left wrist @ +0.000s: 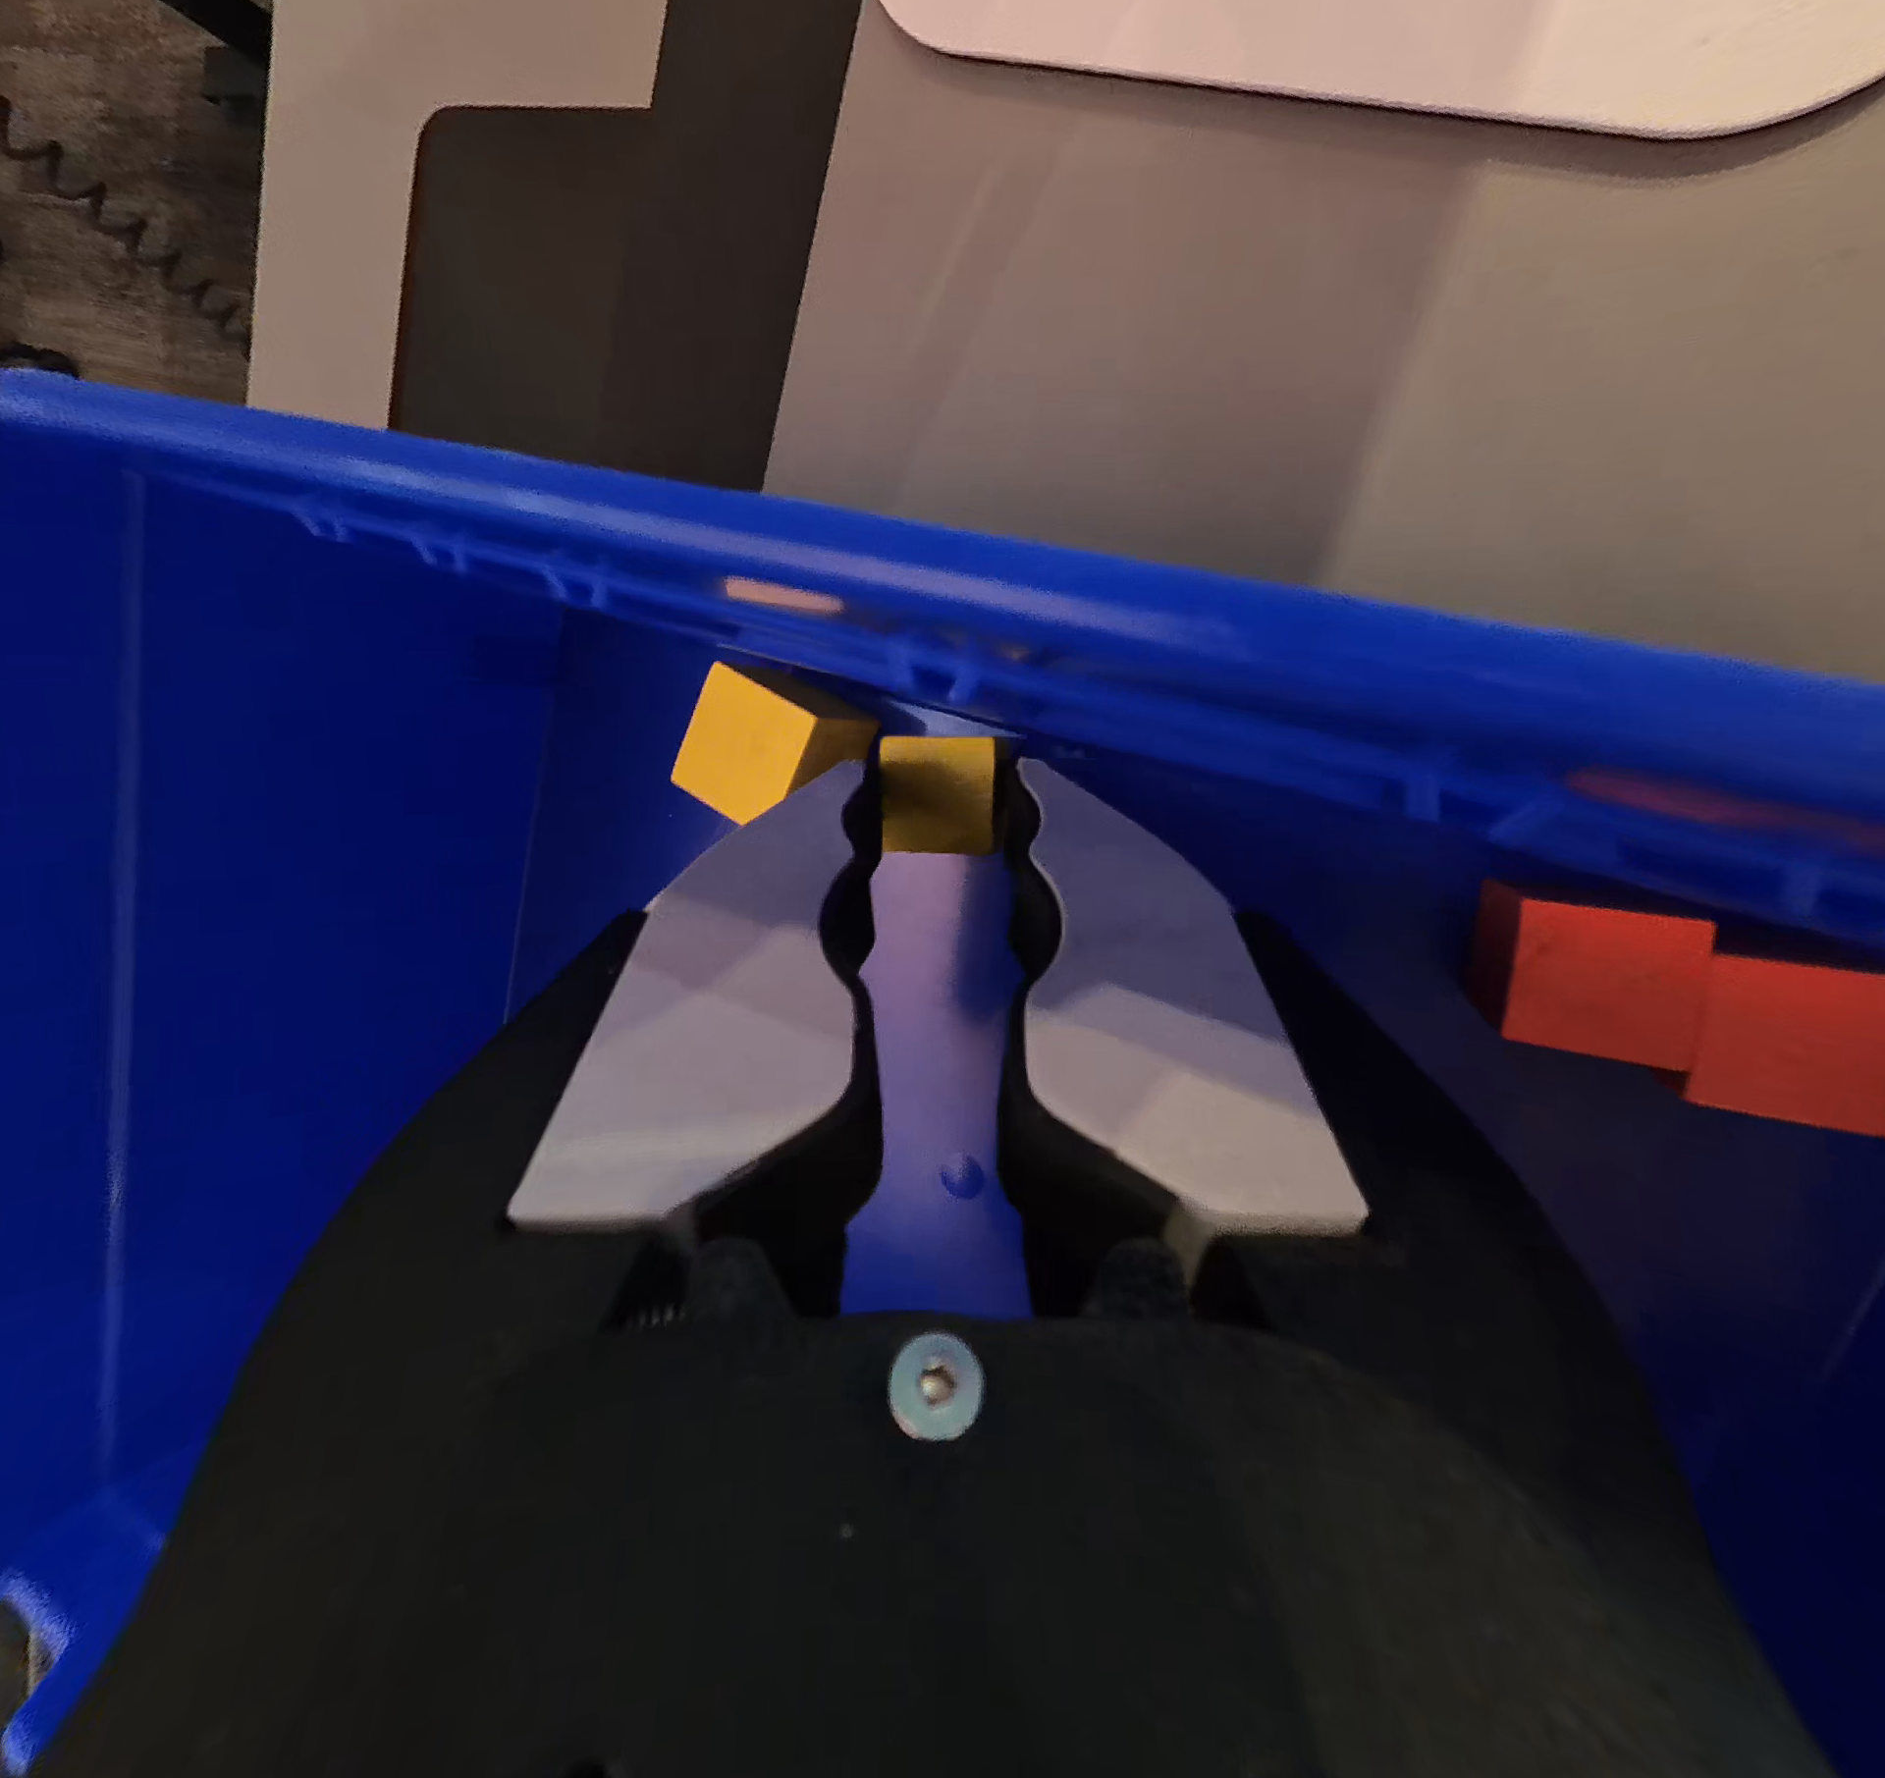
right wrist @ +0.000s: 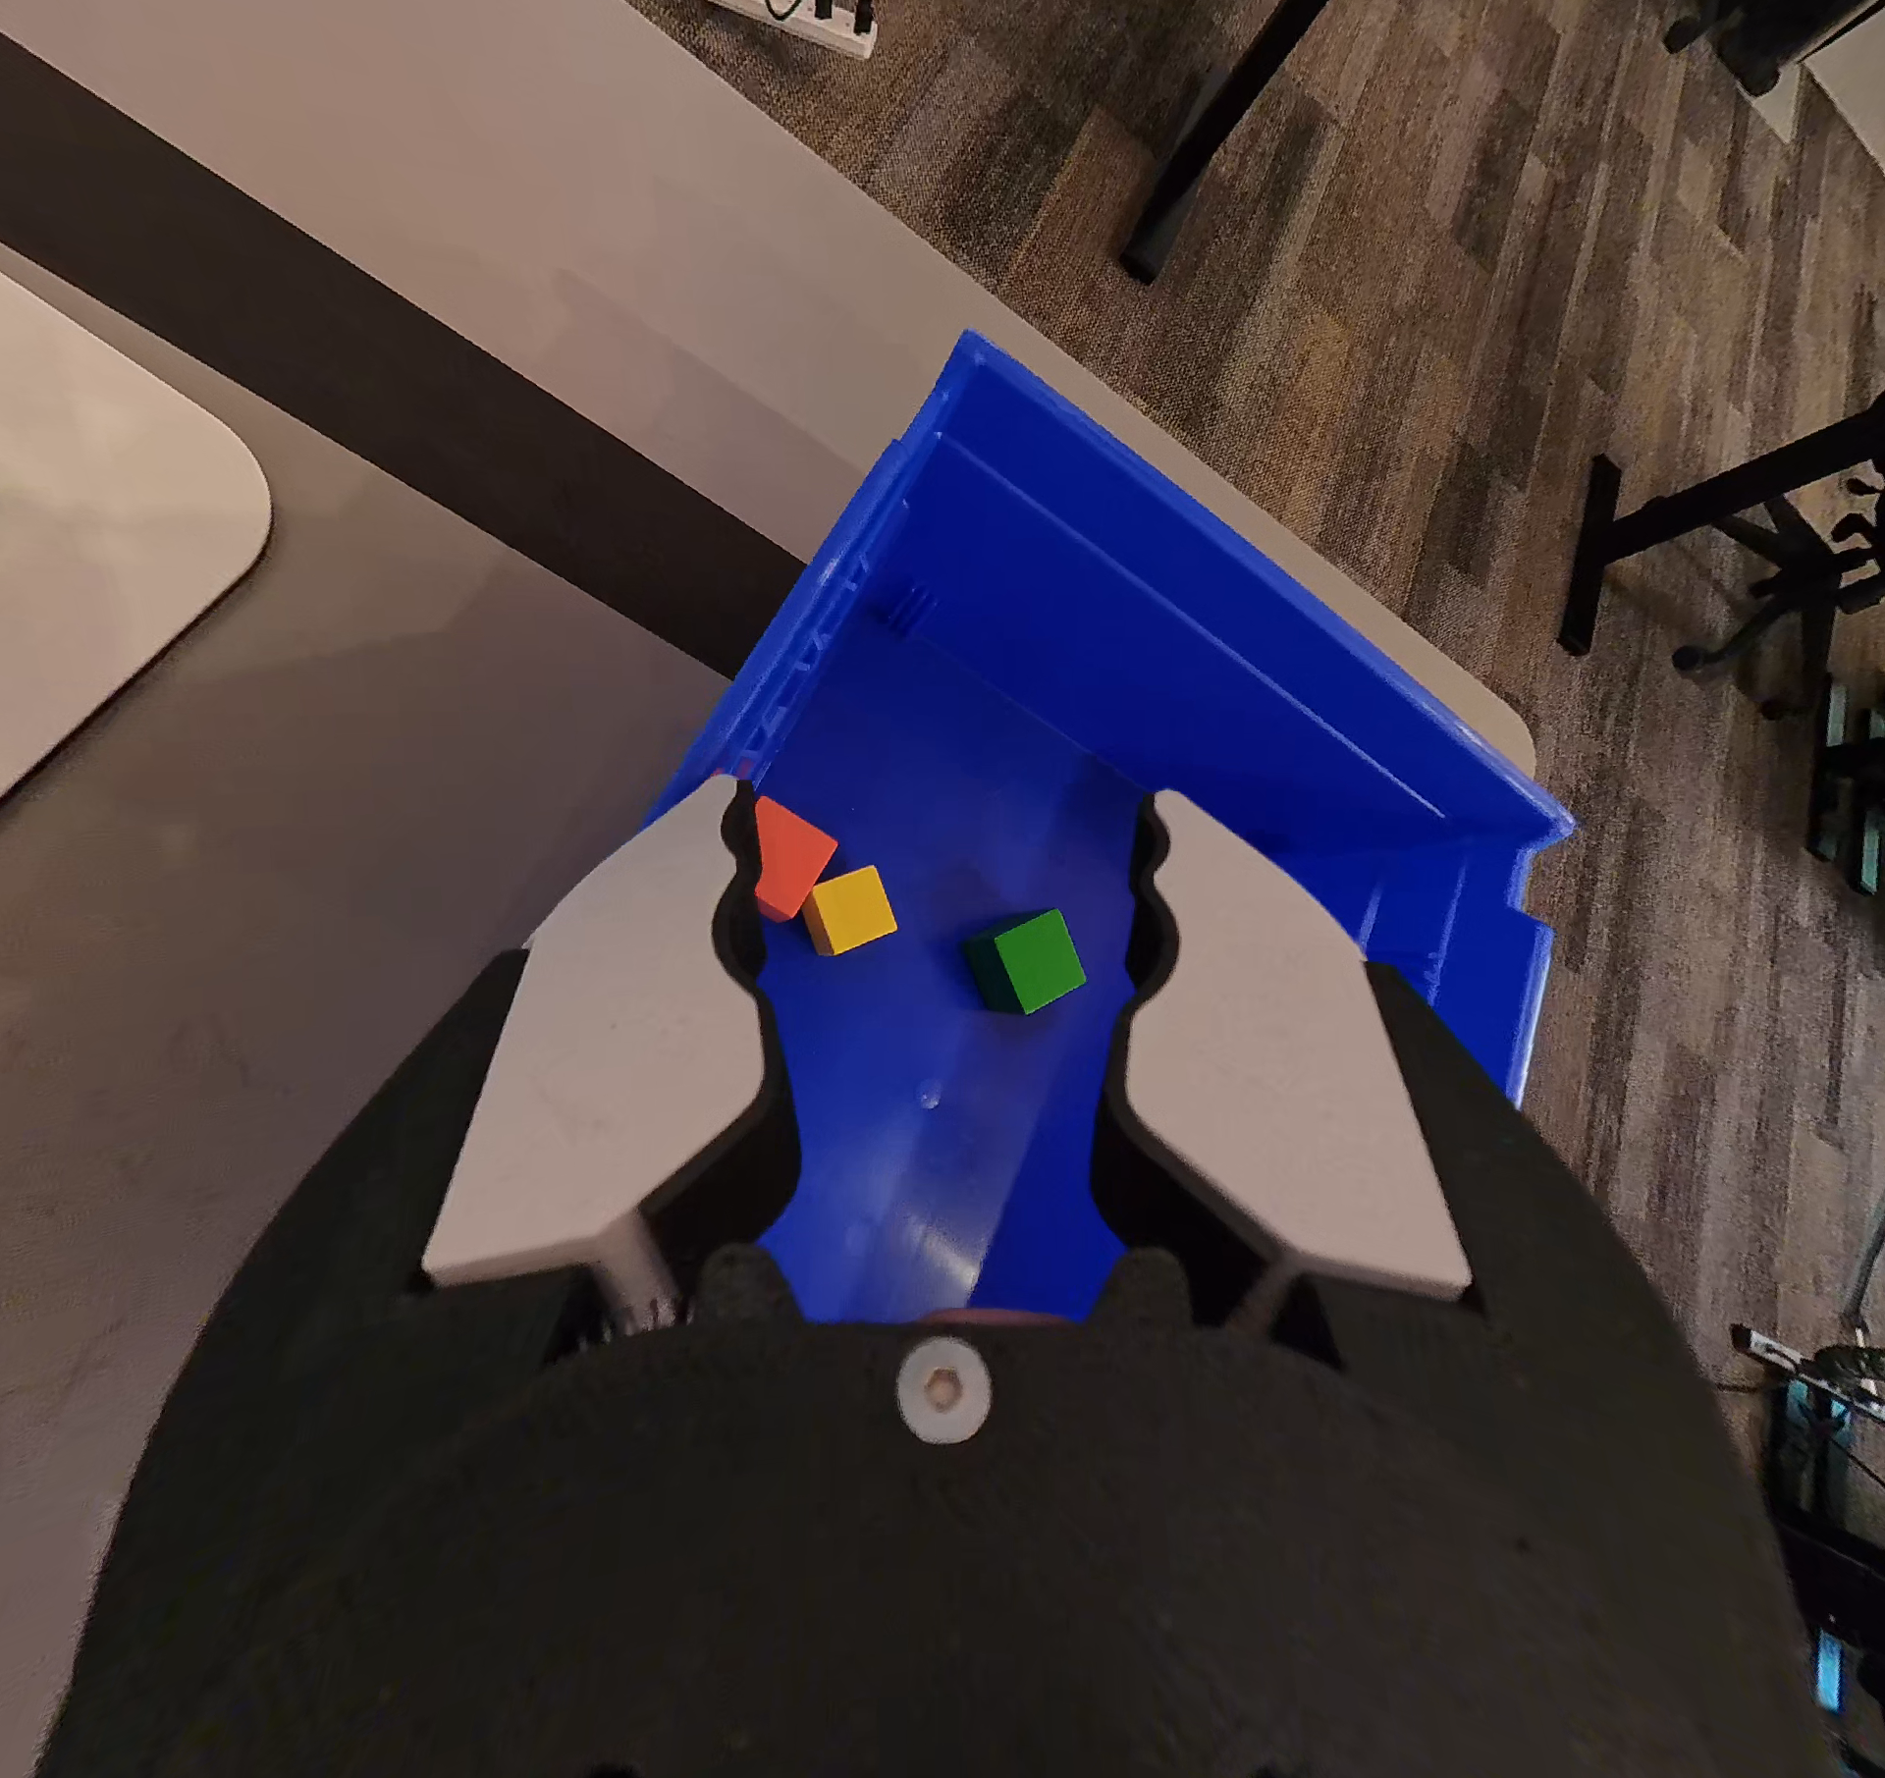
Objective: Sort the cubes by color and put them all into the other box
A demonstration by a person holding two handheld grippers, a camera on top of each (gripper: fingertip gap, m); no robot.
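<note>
- Left claw (left wrist: 936,796) grips one yellow cube (left wrist: 936,801) inside a blue box (left wrist: 306,811); beside it, another yellow cube (left wrist: 760,745) and two red cubes (left wrist: 1673,1005).
- Right claw (right wrist: 944,898) hangs spread above the second box (right wrist: 1173,627): one red (right wrist: 791,857), one yellow (right wrist: 852,910), one green (right wrist: 1030,961).

Inside the box (right wrist: 1173,607), three cubes (right wrist: 1025,959) lie between the right tool's (right wrist: 944,852) spread fingers.

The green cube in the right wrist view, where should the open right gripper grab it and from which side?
Come straight down from above, which looks safest. The green cube sits apart from the yellow cube on the blue box floor, turned askew to the right gripper. Rotate the wrist so the fingers meet two opposite flat side faces, then close.
</note>
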